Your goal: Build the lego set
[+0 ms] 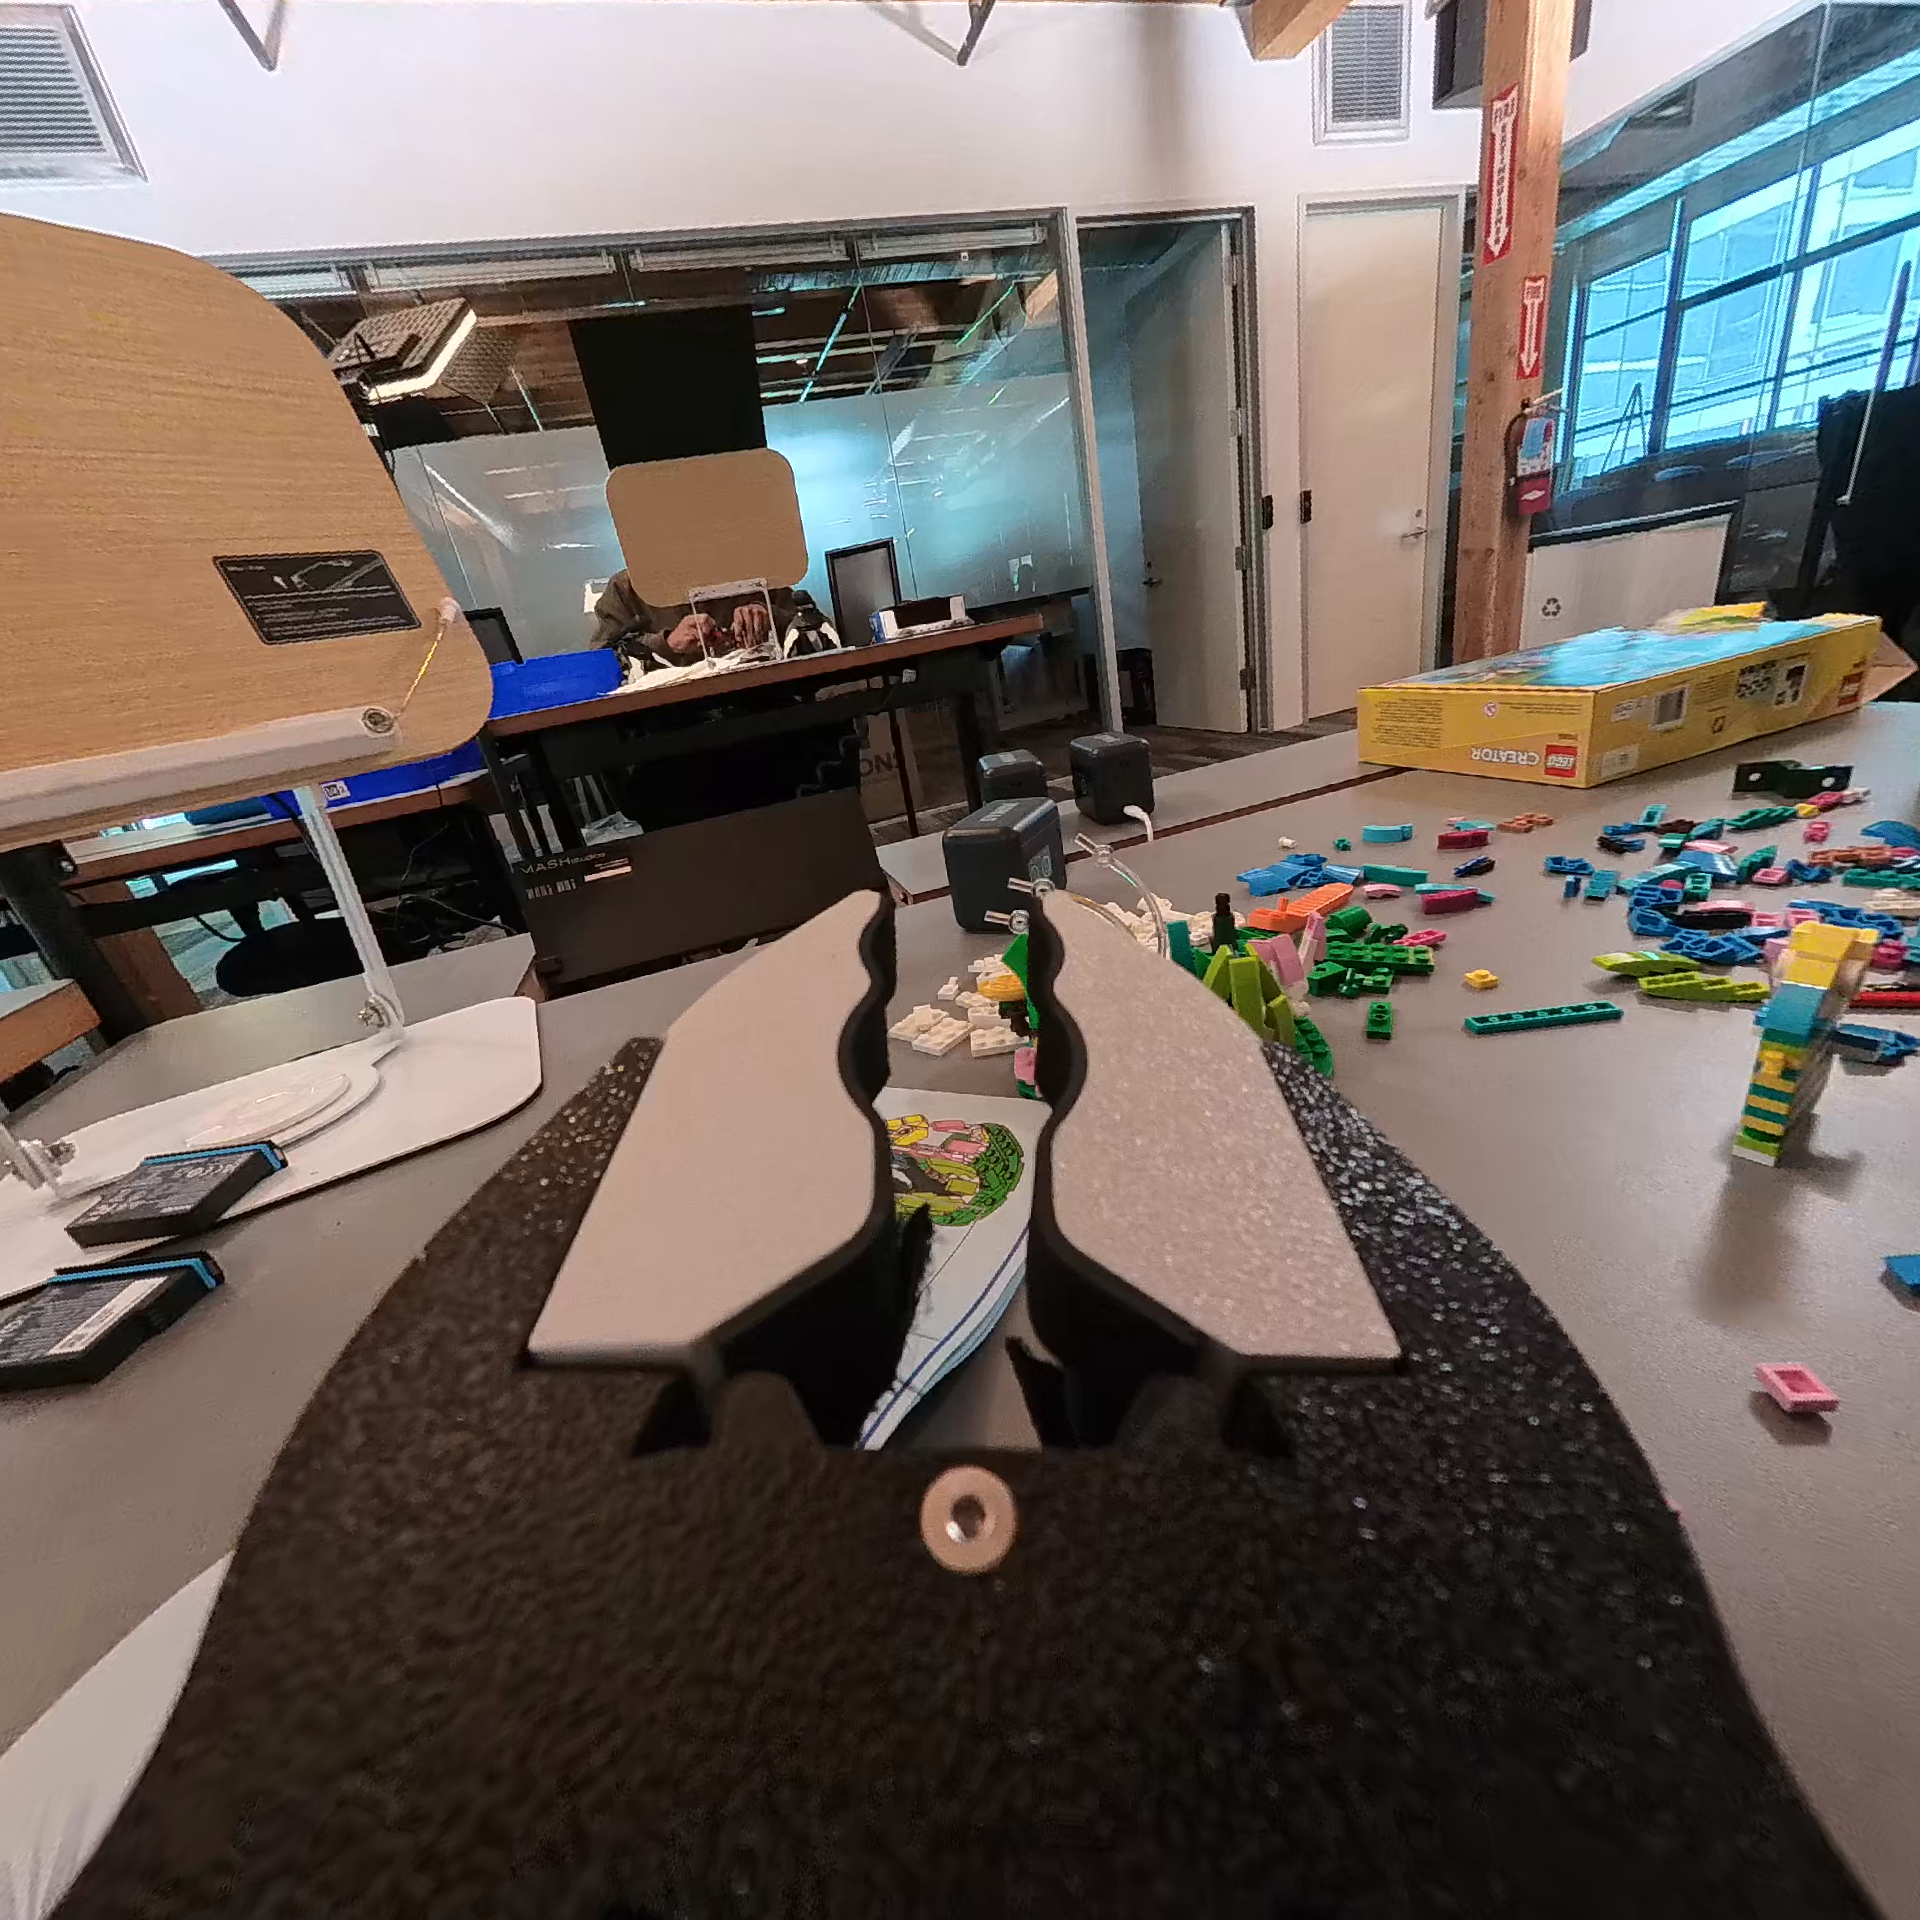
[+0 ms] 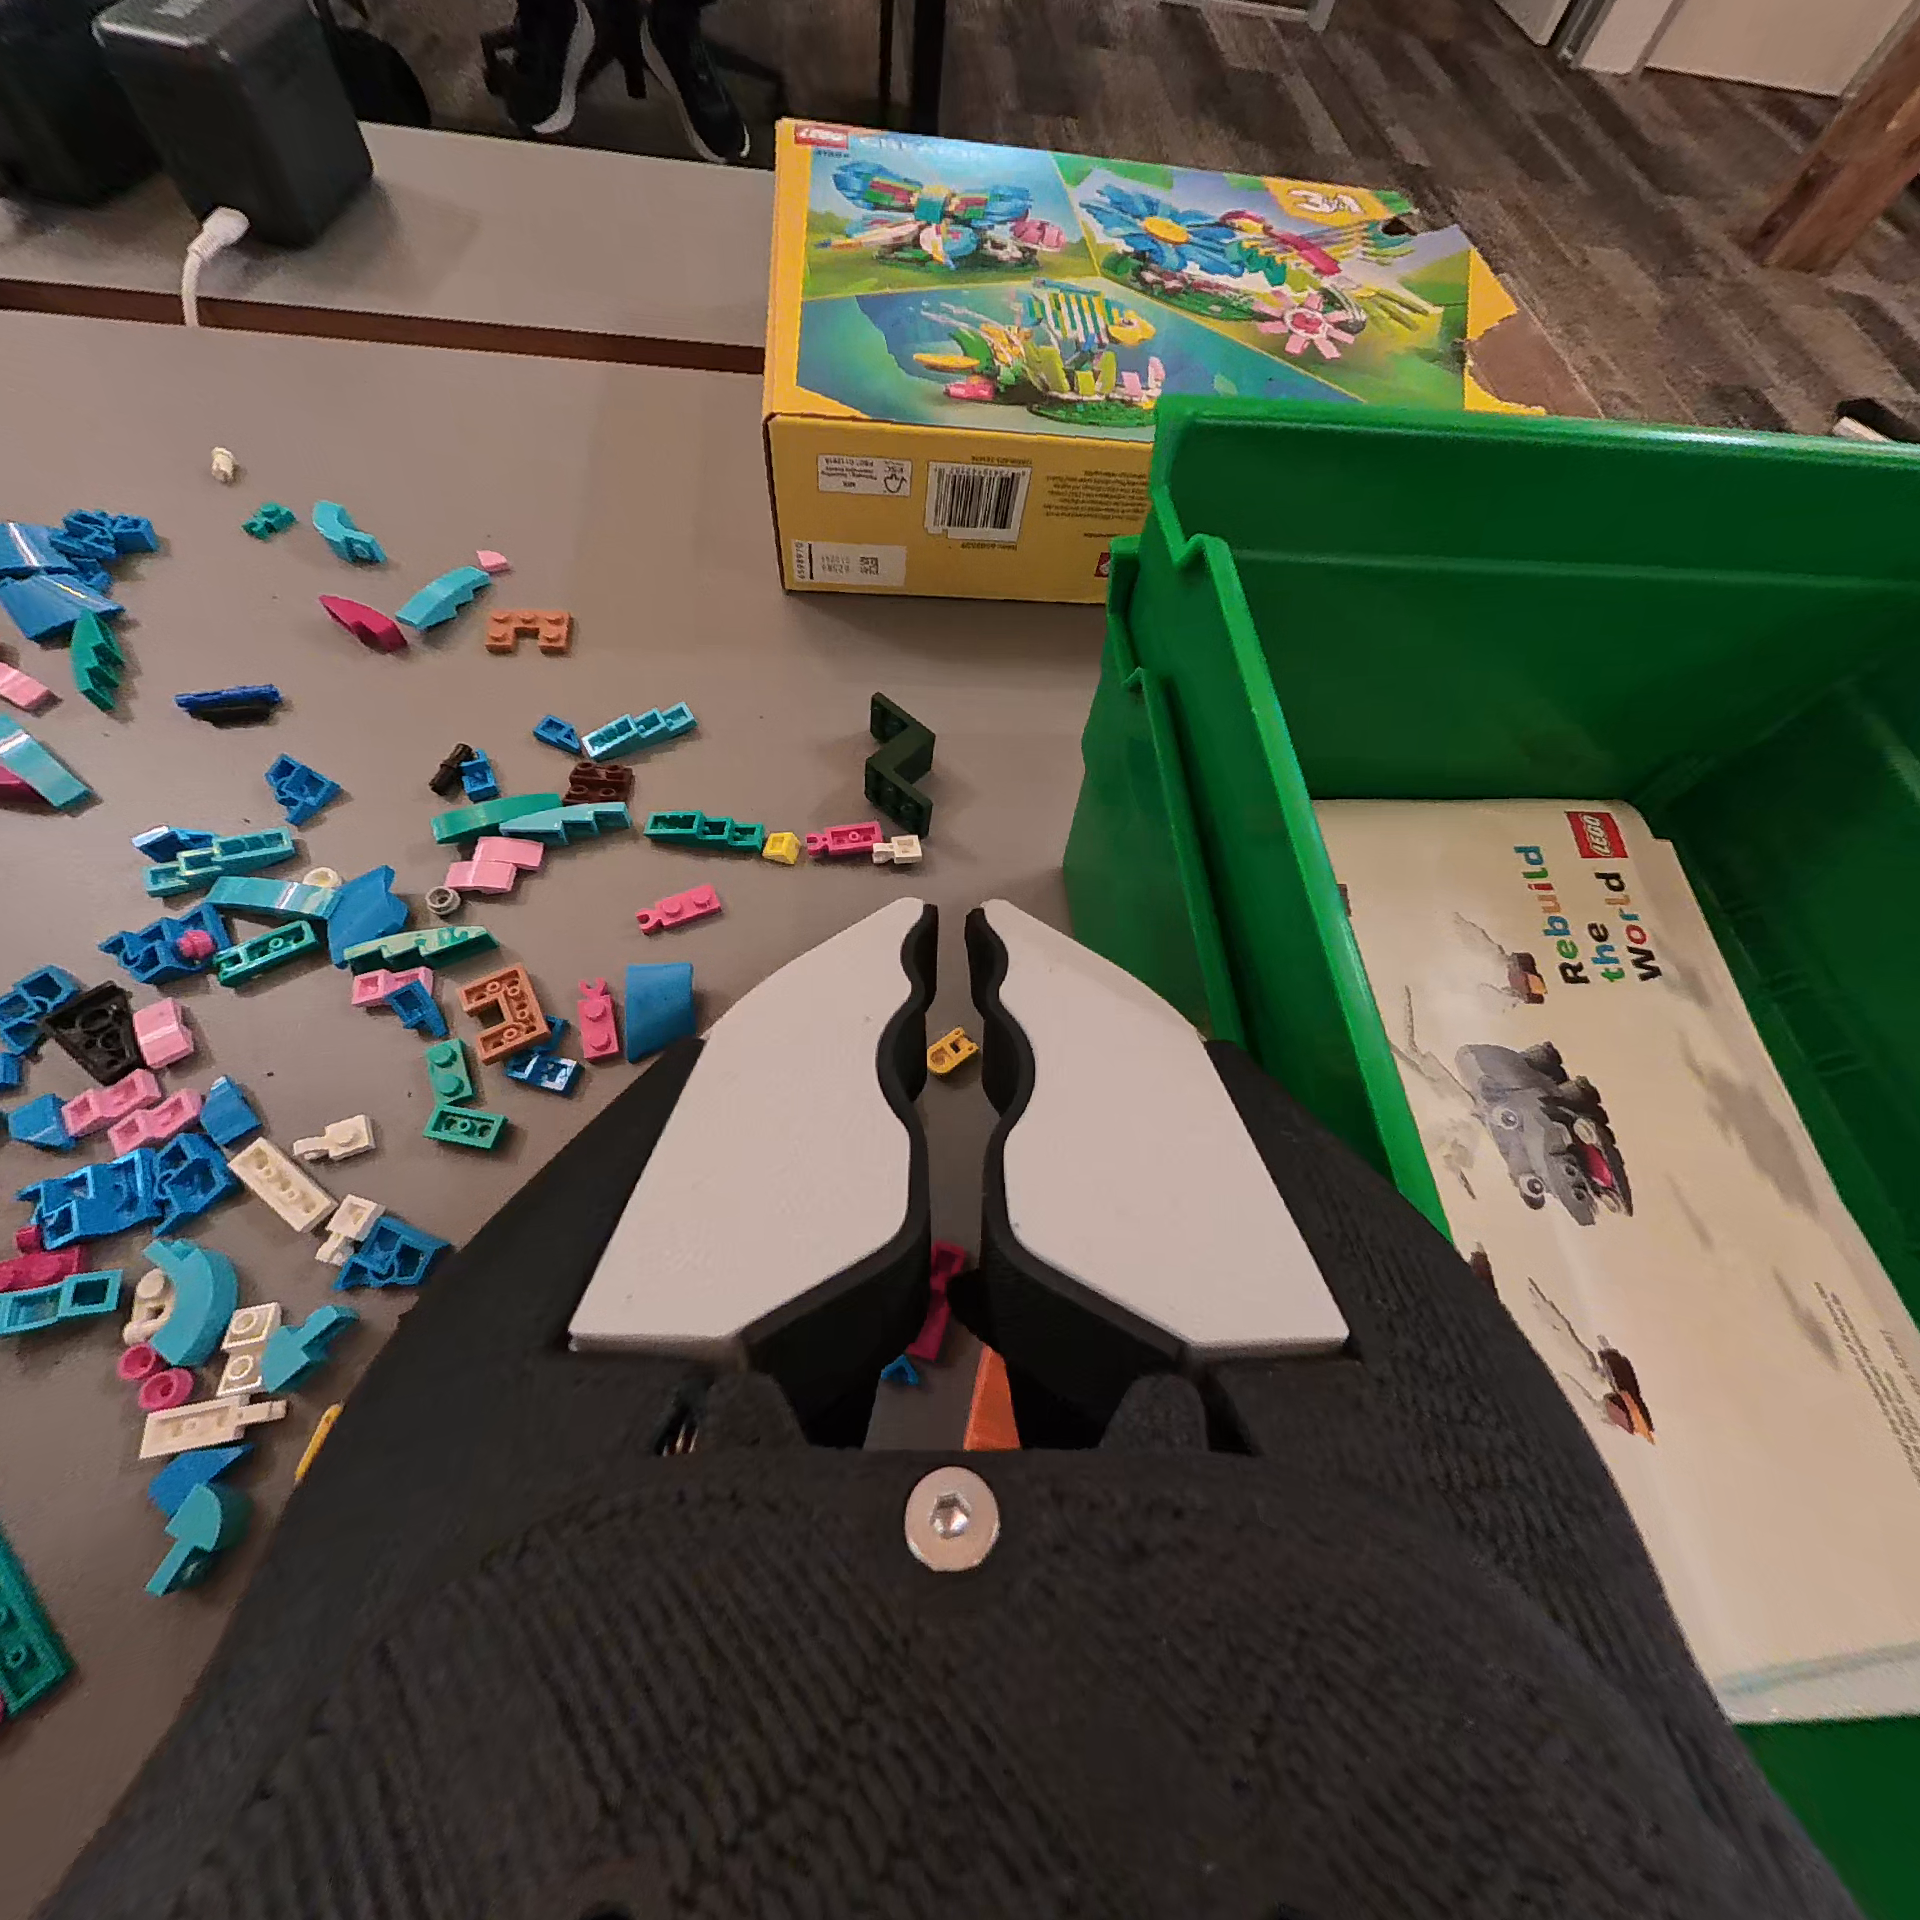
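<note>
My left gripper [image 1: 966,920] is open and hovers over an instruction booklet [image 1: 961,1174] that lies on the grey table [image 1: 1507,1195]; nothing is between its fingers. Past its tips are white plates [image 1: 951,1023] and a heap of green pieces [image 1: 1262,977]. A small yellow, teal and green striped model [image 1: 1797,1039] stands upright to the right. My right gripper [image 2: 951,914] is shut to a narrow slit and holds nothing. A small yellow piece [image 2: 951,1049] lies on the table [image 2: 623,468] under its fingers. Loose blue, teal, pink and white bricks [image 2: 312,935] spread to its left.
The yellow set box [image 2: 1039,343] lies at the far edge, also in the left wrist view [image 1: 1621,717]. A green bin [image 2: 1195,831] holding a booklet [image 2: 1662,1195] stands right of my right gripper. A wooden book stand [image 1: 156,520], flat black batteries [image 1: 177,1195] and black cubes [image 1: 1003,862] sit left and ahead. My right fingertips sit around 50 cm from my left ones. The left gripper is farther from the small yellow piece [image 2: 951,1049], some 55 cm, than the right, some 7 cm.
</note>
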